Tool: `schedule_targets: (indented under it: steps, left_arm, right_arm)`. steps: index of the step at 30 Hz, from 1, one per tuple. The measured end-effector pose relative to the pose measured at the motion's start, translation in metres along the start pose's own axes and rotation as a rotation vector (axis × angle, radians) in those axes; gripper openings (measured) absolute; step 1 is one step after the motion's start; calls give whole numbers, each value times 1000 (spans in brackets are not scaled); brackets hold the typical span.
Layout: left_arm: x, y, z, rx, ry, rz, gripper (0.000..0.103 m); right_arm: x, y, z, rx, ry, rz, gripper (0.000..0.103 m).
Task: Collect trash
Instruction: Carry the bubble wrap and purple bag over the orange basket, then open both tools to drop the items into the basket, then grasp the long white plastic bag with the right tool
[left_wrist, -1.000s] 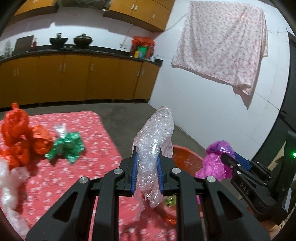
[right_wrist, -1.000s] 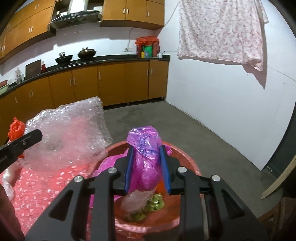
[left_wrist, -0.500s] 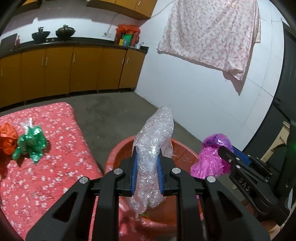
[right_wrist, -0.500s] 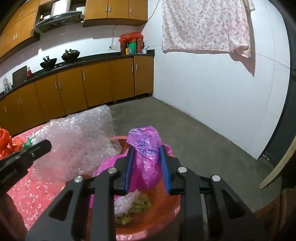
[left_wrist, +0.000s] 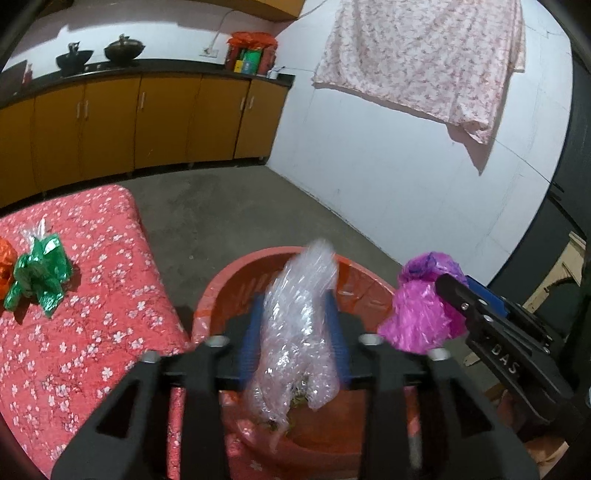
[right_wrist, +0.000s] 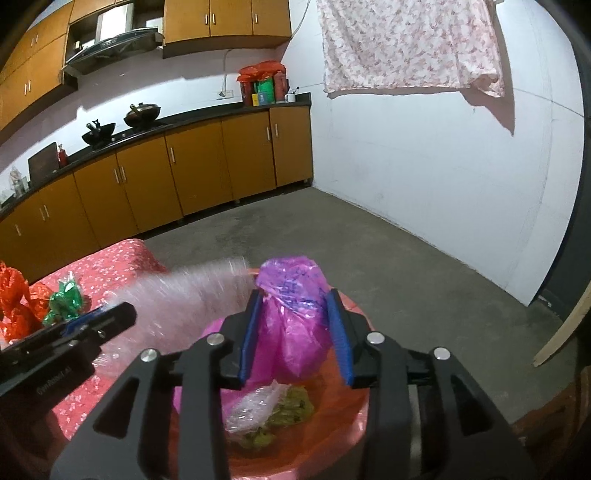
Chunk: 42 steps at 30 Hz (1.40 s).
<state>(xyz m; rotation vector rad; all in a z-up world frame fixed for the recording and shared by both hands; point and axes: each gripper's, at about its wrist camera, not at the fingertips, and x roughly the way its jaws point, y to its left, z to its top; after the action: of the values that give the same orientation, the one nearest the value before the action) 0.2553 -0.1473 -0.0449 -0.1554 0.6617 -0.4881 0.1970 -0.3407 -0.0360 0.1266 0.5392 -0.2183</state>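
Left gripper (left_wrist: 295, 325): jaws just opened; blue pads now clear of the bubble wrap (left_wrist: 295, 332), clamped half a second ago.
Bubble wrap: loose between the pads, blurred, over the red basin (left_wrist: 229, 291).
Right gripper (right_wrist: 293, 334): jaws just widened; pink bag (right_wrist: 291, 325) between them, barely touched.
Pink bag: above the basin, over scraps already inside.
Table (left_wrist: 92, 332): green wrapper (left_wrist: 37, 273) and orange wrapper (right_wrist: 14, 306) unmoved.
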Motion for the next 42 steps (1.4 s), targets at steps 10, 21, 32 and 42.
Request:
schedule_targets:
  steps: [10, 21, 32, 42]
  left_arm:
    - [-16, 22, 0, -37, -30, 83, 81]
    - [-66, 44, -13, 52, -89, 252, 101]
    - [-126, 99, -41, 52, -99, 462, 101]
    - [-196, 192, -65, -119, -134, 661, 101]
  right_arm:
    - [-13, 5, -1, -7, -52, -19, 88]
    - [-22, 16, -11, 4, -58, 0, 99]
    - [-34, 67, -21, -80, -33, 74, 99]
    - [-41, 136, -40, -164, 14, 195, 99]
